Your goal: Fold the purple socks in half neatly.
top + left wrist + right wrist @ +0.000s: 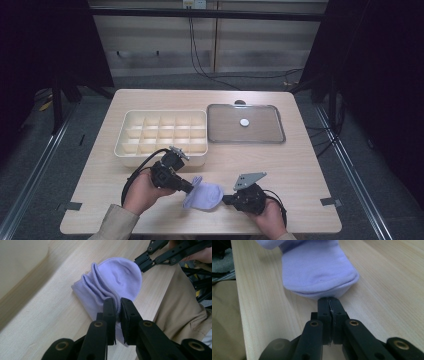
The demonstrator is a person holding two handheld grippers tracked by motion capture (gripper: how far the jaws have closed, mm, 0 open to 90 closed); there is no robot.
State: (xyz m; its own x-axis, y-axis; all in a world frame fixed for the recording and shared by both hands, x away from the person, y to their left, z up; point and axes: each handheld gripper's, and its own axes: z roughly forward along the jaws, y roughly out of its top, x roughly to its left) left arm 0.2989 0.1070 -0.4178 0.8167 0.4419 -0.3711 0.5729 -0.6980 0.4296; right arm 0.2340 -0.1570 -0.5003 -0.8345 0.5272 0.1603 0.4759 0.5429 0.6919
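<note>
A folded lavender sock lies on the wooden table near its front edge. My left gripper comes at it from the left. In the left gripper view the sock has its layered cuff edges between the jaws, and my left gripper is shut on them. My right gripper reaches in from the right. In the right gripper view its jaws are pressed together at the rounded toe end of the sock, and my right gripper pinches a thin bit of that edge. Its tips meet the sock's far side.
A cream divided organiser box stands behind my left hand, its cells empty as far as I can see. To its right lies a clear flat lid with a white knob. A beige sleeve is close to the table's front edge.
</note>
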